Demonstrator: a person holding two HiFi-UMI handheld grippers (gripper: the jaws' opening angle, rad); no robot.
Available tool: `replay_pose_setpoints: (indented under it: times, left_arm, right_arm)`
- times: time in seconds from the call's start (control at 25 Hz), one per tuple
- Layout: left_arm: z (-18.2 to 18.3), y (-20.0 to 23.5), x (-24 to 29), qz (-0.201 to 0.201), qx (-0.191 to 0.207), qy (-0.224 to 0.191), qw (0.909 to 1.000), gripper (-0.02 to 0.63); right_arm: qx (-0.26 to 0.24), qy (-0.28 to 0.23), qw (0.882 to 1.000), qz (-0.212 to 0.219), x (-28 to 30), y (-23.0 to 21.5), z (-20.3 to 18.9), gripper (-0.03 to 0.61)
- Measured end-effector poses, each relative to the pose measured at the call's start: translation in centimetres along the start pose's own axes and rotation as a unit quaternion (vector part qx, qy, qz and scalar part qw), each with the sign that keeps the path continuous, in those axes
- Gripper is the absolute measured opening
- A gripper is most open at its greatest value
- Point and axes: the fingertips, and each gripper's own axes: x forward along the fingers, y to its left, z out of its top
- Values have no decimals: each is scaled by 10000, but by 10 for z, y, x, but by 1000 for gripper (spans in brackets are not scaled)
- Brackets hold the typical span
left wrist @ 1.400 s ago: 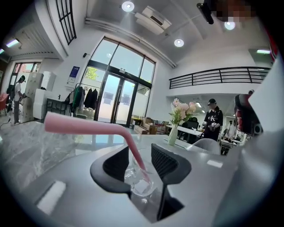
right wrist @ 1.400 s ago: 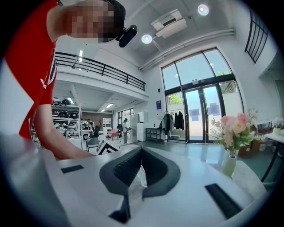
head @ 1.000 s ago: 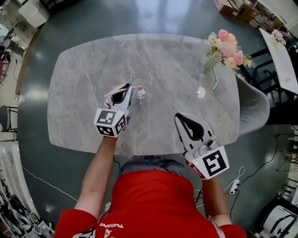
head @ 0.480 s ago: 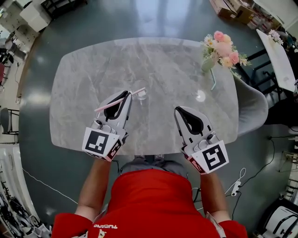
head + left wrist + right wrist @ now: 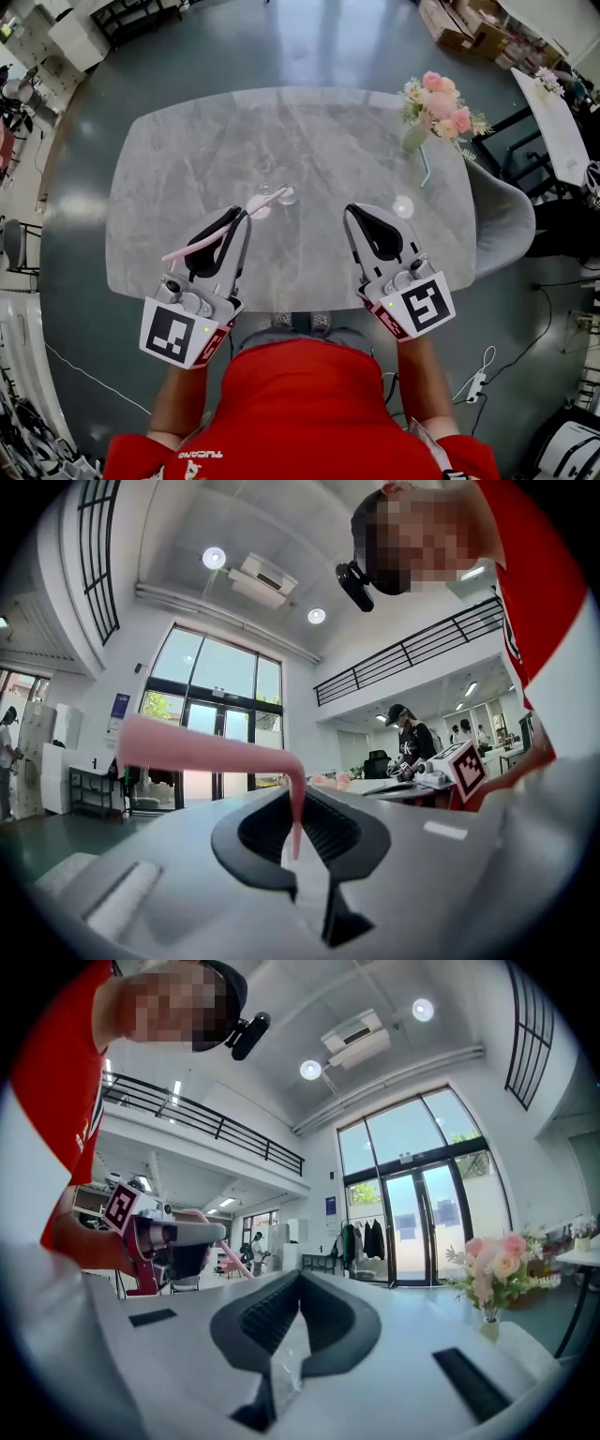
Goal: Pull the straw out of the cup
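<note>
A pink bendy straw (image 5: 202, 238) is pinched in my left gripper (image 5: 237, 219), which is shut on it. The straw's long part sticks out to the left. Its far end shows over the clear glass cup (image 5: 273, 200) on the grey marble table (image 5: 187, 150). Whether that end still touches the cup I cannot tell. In the left gripper view the straw (image 5: 206, 754) bends down between the closed jaws of my left gripper (image 5: 298, 799). My right gripper (image 5: 352, 215) hovers to the right of the cup, shut and empty. The right gripper view shows the right gripper (image 5: 300, 1277) and the straw (image 5: 234, 1263).
A vase of pink flowers (image 5: 434, 101) stands at the table's far right corner, also in the right gripper view as the flowers (image 5: 495, 1269). A small clear object (image 5: 403, 206) lies near the right edge. A grey chair (image 5: 506, 220) stands to the table's right.
My left gripper has risen and drawn back toward the person, carrying the straw up and away from the cup. My right gripper has lifted slightly.
</note>
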Motion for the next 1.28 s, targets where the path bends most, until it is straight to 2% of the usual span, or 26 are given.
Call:
replay_pose_setpoints:
  times: [0.4, 1.28]
  left_arm:
    - [17, -3, -15, 43, -54, -236, 9997, 32]
    - [12, -5, -16, -9, -173, -230, 9996, 34]
  right_arm:
    - [-72, -108, 9998, 175, 4, 13, 16, 0]
    - [-326, 137, 9993, 133, 2, 22, 17, -2]
